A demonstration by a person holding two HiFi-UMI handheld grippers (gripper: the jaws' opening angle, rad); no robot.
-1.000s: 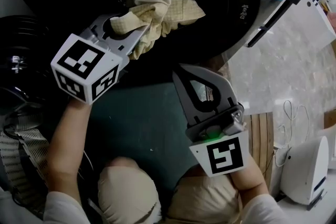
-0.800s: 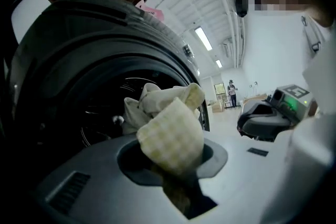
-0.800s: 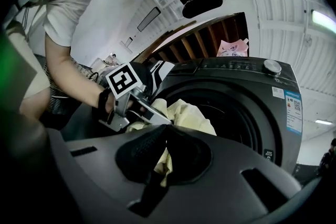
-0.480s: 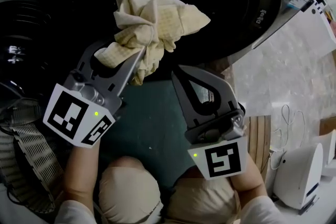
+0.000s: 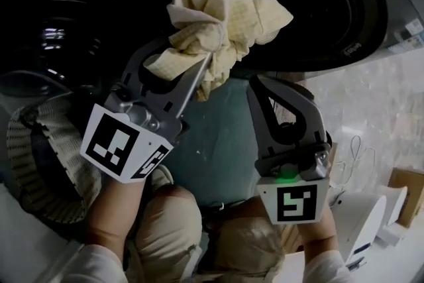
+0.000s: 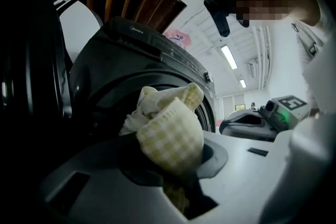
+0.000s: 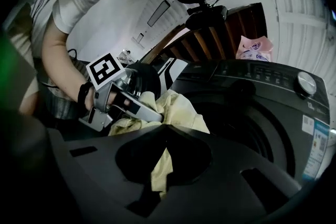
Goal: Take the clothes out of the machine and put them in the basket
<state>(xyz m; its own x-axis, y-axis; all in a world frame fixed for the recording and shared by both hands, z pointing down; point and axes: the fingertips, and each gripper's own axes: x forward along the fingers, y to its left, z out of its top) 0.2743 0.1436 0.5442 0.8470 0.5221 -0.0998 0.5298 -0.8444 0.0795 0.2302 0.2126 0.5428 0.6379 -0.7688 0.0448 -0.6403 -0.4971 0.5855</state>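
Note:
A crumpled pale-yellow checked cloth (image 5: 225, 16) hangs in front of the dark washing machine's round opening (image 5: 331, 3). My left gripper (image 5: 199, 68) is shut on its lower folds and holds it in the air. In the left gripper view the cloth (image 6: 170, 136) bulges up between the jaws. A little to the right and lower, my right gripper (image 5: 256, 81) has its tips together and nothing in them. In the right gripper view its jaws meet at the tip (image 7: 164, 127), and the cloth (image 7: 181, 110) hangs just beyond. The white slatted basket (image 5: 33, 162) stands at the lower left, beside my left arm.
The machine's open door (image 5: 59, 30) with its dark round glass is at the upper left, above the basket. A pale tiled floor (image 5: 371, 103) lies to the right. A white appliance (image 5: 361, 222) and a cardboard box (image 5: 405, 187) stand at the lower right. The person's knees are below the grippers.
The left gripper has lifted the cloth out of the machine's mouth, rolling as it rose. The right gripper has risen a little. The basket has come further into view at the left.

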